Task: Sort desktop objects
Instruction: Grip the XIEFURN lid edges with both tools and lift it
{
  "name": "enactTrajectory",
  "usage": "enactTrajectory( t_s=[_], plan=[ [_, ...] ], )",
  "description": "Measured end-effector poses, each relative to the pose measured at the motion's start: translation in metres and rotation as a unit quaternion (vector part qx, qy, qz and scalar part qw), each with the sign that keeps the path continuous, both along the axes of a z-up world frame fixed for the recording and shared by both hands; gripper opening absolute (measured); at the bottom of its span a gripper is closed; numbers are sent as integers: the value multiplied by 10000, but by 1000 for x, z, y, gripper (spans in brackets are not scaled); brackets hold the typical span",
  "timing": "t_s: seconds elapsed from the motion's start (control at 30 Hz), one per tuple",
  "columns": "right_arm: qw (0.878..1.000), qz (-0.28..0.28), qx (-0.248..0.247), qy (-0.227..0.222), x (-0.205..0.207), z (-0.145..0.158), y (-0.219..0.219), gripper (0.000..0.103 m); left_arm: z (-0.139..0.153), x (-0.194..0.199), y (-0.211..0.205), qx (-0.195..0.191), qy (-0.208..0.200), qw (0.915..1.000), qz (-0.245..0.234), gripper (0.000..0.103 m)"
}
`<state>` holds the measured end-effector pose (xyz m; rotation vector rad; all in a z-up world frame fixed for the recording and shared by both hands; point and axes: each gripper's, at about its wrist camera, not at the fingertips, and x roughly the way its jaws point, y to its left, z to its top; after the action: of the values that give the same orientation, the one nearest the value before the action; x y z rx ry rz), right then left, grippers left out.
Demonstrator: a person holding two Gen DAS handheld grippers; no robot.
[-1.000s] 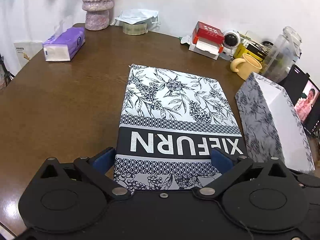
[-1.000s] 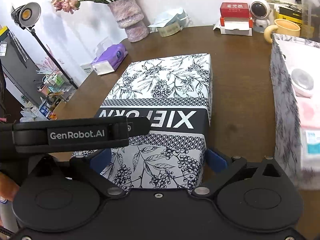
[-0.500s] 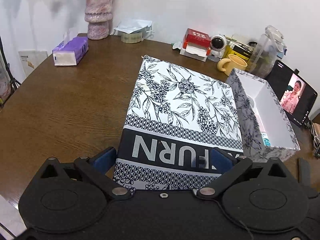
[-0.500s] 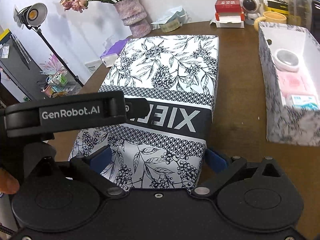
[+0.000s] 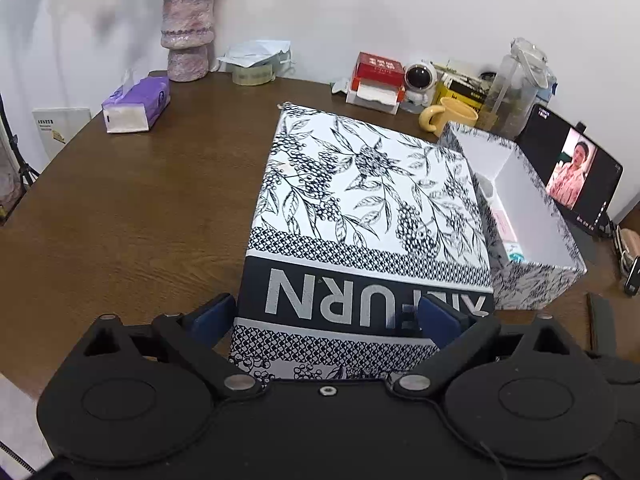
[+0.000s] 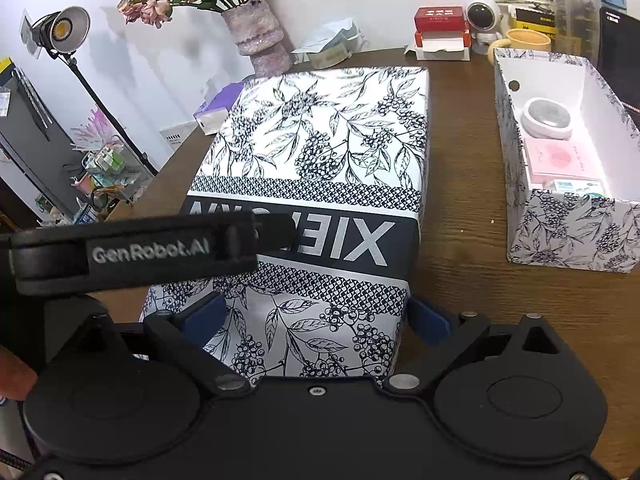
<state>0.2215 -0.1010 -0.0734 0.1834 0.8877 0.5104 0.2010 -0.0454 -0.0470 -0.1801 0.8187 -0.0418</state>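
Both grippers (image 5: 326,316) (image 6: 316,316) apparently gripping lid (image 6: 320,168)

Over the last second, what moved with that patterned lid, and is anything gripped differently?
The lid has come up off the table and shifted toward the open box, still carried by the left gripper and right gripper. The grips look unchanged. Box, its contents and the back clutter stayed put.

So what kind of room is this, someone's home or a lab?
Most likely a lived-in home room, used for filming. A round wooden table carries a vase of flowers, a tissue pack and a yellow mug, while a studio lamp stands beside it.
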Motion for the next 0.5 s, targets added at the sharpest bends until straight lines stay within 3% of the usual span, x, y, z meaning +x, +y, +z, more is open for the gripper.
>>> enactTrajectory(
  t_s=[0.5],
  plan=[
    [10000,-66,31,-2,-26,3,-30,99,-5,-20,-16,1,95,9999,68,97]
  ],
)
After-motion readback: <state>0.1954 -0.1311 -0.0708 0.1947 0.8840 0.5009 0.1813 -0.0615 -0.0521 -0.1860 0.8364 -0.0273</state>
